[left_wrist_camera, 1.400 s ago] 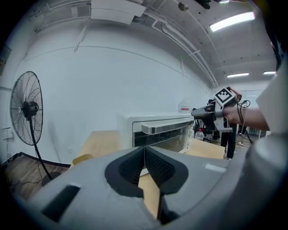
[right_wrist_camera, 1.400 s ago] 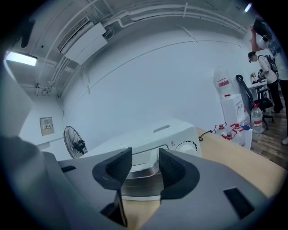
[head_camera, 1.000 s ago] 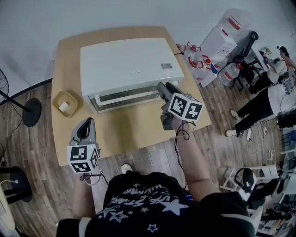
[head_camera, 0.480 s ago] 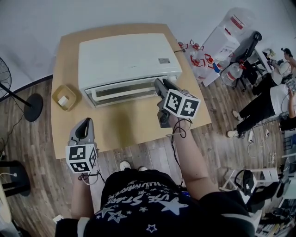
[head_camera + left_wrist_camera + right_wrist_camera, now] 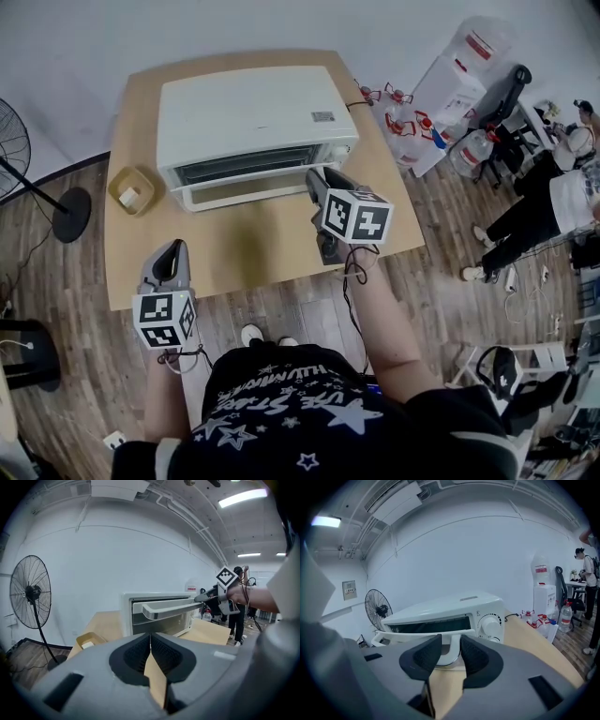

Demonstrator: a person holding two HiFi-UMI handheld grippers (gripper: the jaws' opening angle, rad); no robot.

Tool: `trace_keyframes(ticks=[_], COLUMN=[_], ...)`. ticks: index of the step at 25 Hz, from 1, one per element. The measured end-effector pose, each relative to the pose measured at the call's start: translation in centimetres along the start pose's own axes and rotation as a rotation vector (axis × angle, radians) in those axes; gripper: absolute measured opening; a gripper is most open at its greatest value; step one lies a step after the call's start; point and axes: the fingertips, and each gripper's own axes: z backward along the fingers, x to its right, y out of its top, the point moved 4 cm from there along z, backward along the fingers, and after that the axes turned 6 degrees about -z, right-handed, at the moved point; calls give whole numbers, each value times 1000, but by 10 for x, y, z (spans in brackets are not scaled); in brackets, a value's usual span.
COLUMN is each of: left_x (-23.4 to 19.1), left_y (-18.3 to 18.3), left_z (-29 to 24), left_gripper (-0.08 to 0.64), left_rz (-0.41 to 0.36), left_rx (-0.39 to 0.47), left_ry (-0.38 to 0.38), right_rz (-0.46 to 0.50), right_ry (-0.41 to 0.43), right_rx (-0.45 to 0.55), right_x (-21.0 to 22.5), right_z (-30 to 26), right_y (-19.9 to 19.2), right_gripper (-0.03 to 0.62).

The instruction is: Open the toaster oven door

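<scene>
A white toaster oven [image 5: 248, 108] stands on the wooden table [image 5: 262, 253], its glass door [image 5: 246, 169] tilted partly open. My right gripper [image 5: 312, 178] holds the right end of the door handle [image 5: 244, 197]. In the right gripper view the handle's end [image 5: 451, 653] sits between the pads of my right gripper [image 5: 451, 644], whose jaws have just been closing on it. My left gripper [image 5: 172, 251] hovers shut and empty at the table's front left edge. In the left gripper view my left gripper [image 5: 150, 637] faces the oven [image 5: 159, 616] from a distance.
A small wooden tray [image 5: 131, 192] with a white item sits left of the oven. A standing fan [image 5: 19, 159] is on the floor at left. Water bottles [image 5: 412, 122], a dispenser [image 5: 459, 66], chairs and people [image 5: 553, 197] are at right.
The oven door has swung further out from the oven's front. My right gripper has come back toward me with the handle in it. The left gripper has barely shifted.
</scene>
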Motion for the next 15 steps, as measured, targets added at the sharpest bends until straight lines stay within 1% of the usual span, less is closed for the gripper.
trace_keyframes(ticks=[6, 15], left_x=[13, 34], left_y=[-7, -13], left_z=[9, 23], left_gripper=[23, 25], left_rz=[5, 10], left_rx=[-6, -12], left_ry=[5, 7], right_rz=[14, 13], right_ry=[5, 6], right_rx=[-41, -106], right_x=[2, 9], right_z=[14, 34], right_y=[-19, -49], right_gripper=[132, 100])
